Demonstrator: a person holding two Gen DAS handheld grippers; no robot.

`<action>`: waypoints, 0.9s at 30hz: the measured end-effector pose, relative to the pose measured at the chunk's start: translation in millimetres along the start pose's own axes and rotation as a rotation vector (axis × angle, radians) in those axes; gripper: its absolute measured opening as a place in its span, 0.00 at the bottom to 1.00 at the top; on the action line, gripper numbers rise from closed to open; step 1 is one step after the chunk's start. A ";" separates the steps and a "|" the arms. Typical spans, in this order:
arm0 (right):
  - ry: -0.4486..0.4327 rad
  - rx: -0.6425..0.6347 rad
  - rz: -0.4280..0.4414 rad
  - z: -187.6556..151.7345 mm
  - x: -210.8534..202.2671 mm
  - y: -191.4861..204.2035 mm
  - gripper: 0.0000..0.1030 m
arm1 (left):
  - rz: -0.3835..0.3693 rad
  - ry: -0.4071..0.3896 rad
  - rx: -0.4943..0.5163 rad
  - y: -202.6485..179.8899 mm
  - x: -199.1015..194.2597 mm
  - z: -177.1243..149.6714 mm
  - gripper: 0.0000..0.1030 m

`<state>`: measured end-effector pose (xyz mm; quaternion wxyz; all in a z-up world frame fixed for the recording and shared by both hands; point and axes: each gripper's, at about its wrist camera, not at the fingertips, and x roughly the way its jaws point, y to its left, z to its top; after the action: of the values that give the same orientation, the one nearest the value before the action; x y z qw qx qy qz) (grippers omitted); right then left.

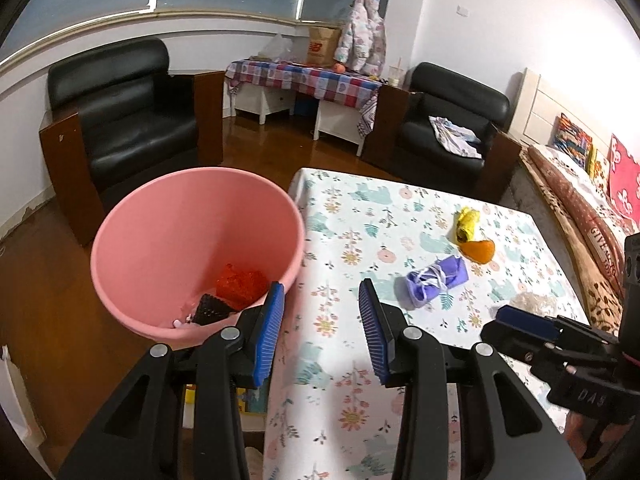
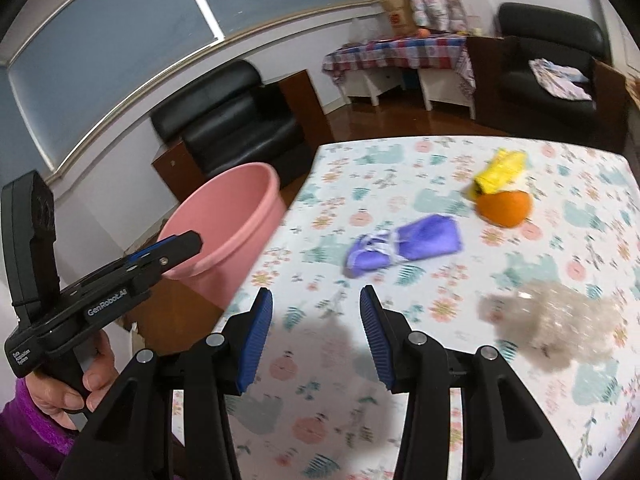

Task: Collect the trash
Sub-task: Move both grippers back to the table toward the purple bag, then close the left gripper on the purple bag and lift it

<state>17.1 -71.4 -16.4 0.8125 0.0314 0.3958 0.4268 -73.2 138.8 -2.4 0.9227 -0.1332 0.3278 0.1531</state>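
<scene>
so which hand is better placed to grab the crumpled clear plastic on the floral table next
Right, probably. The right gripper hangs open over the floral table with the crumpled clear plastic just beside it; the left gripper sits at the table's edge by the pink bucket.

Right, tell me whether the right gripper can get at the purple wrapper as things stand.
Probably yes. The right gripper is open and empty over the table, and the purple wrapper lies just ahead of it on bare cloth, apart from the orange peel and clear plastic.

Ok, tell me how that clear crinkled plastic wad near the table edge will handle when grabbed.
The clear plastic wad looks thin and crumpled, so it is probably very light and will squash between the pads. Its glossy film may slip. A push would likely just slide it across the tablecloth.
</scene>
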 end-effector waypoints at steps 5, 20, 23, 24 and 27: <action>-0.014 0.055 -0.031 -1.9 -11.6 -22.1 0.44 | -0.022 0.019 0.028 -15.8 7.0 -1.3 0.38; -0.022 0.165 -0.077 -11.0 -23.0 -72.4 0.44 | -0.080 0.074 0.135 -60.0 32.6 -5.7 0.38; -0.020 0.180 -0.083 -12.3 -22.3 -79.4 0.44 | -0.093 0.082 0.157 -67.0 35.9 -7.7 0.38; -0.019 0.185 -0.083 -12.6 -22.0 -81.3 0.44 | -0.097 0.084 0.164 -69.0 36.7 -7.9 0.38; -0.012 0.195 -0.084 -14.1 -21.6 -86.2 0.44 | -0.109 0.093 0.188 -77.2 40.8 -9.3 0.38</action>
<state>58.3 -145.6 -46.2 0.8251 0.0964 0.4316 0.3517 -19.8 72.7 -24.5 0.9218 -0.0706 0.3756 0.0652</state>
